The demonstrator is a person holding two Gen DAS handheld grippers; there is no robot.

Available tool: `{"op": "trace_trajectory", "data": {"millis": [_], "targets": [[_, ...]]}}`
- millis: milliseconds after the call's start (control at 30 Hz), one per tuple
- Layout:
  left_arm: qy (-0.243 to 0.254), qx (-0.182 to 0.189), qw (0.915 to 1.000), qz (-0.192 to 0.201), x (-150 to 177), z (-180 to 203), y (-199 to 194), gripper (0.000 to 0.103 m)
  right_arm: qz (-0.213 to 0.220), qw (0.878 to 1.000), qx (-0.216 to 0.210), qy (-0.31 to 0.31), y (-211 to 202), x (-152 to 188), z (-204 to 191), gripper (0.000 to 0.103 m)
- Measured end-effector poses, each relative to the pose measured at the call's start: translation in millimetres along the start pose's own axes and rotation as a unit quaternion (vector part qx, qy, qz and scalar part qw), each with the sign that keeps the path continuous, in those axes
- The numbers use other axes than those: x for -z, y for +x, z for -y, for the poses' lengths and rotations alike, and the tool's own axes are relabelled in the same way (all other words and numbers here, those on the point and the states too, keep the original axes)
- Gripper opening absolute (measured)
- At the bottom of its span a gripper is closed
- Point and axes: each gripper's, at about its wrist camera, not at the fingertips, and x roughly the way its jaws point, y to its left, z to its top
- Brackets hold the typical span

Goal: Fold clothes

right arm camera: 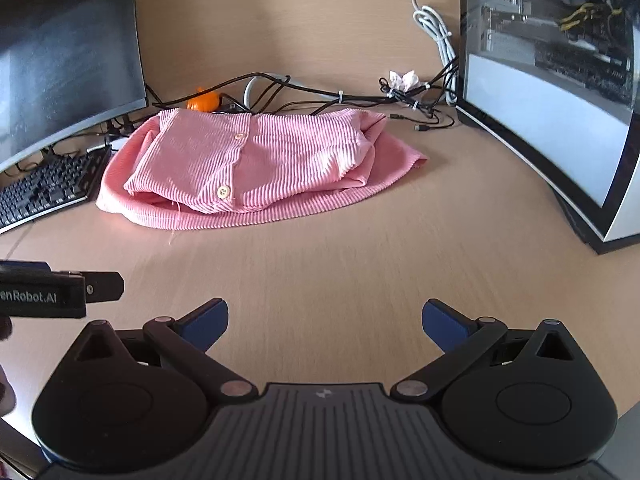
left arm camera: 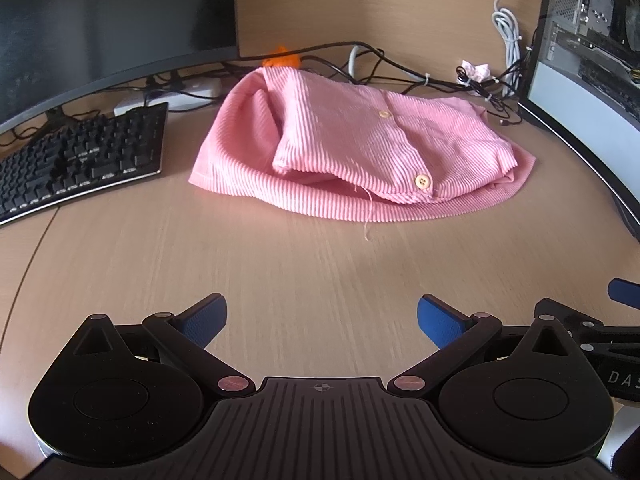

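Keyboard: a black keyboard (left arm camera: 80, 156) sits far left on the desk (left arm camera: 304, 264), its right end near the left hem of the garment but apart from it.

Shirt: a pink ribbed button shirt (left arm camera: 360, 152) lies in the middle far part of the desk, gathered into a compact bundle with an upper panel doubled over a wider lower layer; two pale buttons (left arm camera: 422, 181) show along the placket. It already lies folded over itself, though loosely, the lower layer sticking out around the near and left edges. This fits a fold partly made as well as one just finished and let go.

Cables: dark cables (right arm camera: 320, 94) and an orange object (right arm camera: 205, 101) lie right behind the shirt's far edge.

Computer case: an open PC case (right arm camera: 560, 92) stands far right, close to the shirt's right corner.

Risk: I judge any pull on the shirt towards the far side could snag the cables; a loose thread (left arm camera: 366, 228) at the near hem could catch on a finger; a grip on only the top panel would undo the doubled layer.

Left gripper (left arm camera: 322, 320): jaws spread wide, nothing between them, hovering over bare desk well short of the shirt.

Right gripper (right arm camera: 325, 322): likewise wide apart, holding nothing, touching nothing, just beside the left one.
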Motion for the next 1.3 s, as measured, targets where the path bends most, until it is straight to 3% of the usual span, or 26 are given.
{"op": "trace_trajectory", "data": {"millis": [467, 600, 1300], "targets": [[-0.009, 0.001, 0.9999, -0.010, 0, -8, 6, 0.103, -0.020, 0.999, -0.021, 0.019, 8, -3, -1, 0.103], [-0.016, -0.004, 0.9998, -0.011, 0, -14, 7, 0.103, -0.020, 1.000, -0.003, -0.012, 12, -4, -12, 0.103], [-0.019, -0.011, 0.9997, -0.013, 0, -18, 9, 0.103, -0.010, 1.000, 0.002, -0.024, 12, -7, -13, 0.103]]}}
